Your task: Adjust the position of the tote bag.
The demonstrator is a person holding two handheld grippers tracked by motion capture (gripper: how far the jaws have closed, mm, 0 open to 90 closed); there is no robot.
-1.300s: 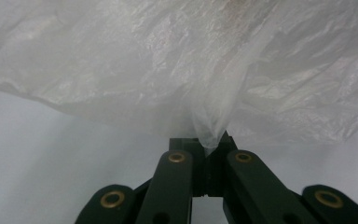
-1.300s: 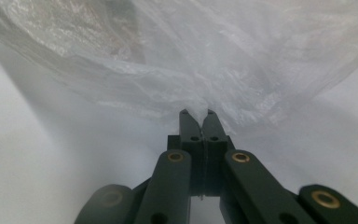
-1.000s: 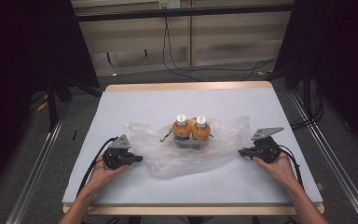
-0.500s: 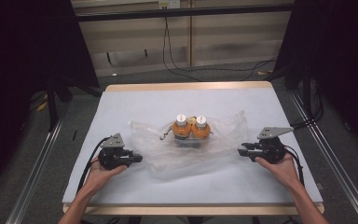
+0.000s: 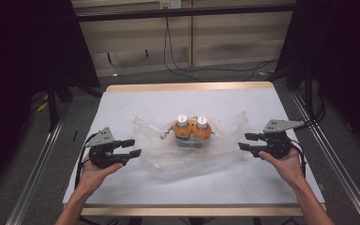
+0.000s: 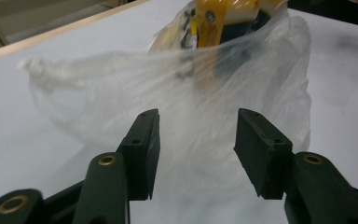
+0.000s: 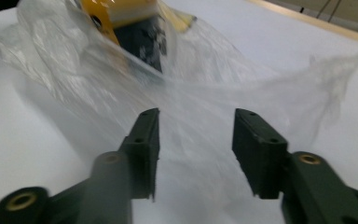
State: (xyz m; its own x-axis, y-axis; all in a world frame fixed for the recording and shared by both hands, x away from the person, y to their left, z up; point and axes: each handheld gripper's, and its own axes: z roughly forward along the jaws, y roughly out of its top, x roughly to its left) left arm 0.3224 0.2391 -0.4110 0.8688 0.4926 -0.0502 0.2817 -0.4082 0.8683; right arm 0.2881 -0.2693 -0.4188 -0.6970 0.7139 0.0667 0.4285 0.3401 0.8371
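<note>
A clear plastic bag (image 5: pixel 187 150) lies crumpled in the middle of the white table (image 5: pixel 122 105), with two orange bottles (image 5: pixel 192 129) with white caps standing in it. My left gripper (image 5: pixel 130 147) hovers at the bag's left edge, and its jaws have just been opening with nothing between them. Off the bag's right edge my right gripper (image 5: pixel 247 141) is raised, and its jaws too have just been opening and hold nothing. In the left gripper view the bag (image 6: pixel 177 88) lies just beyond the jaws. The right gripper view has the bag (image 7: pixel 200 98) ahead of its parted jaws.
The table has a wooden rim (image 5: pixel 187 86). Metal rails (image 5: pixel 37 164) run along both sides on the floor. Cables (image 5: pixel 178 61) hang against the wall behind the table. Bare white surface lies in front of the bag.
Both grippers have lifted off the table and their jaws have parted. The bag stays spread out where it lay, with the bottles unmoved.
</note>
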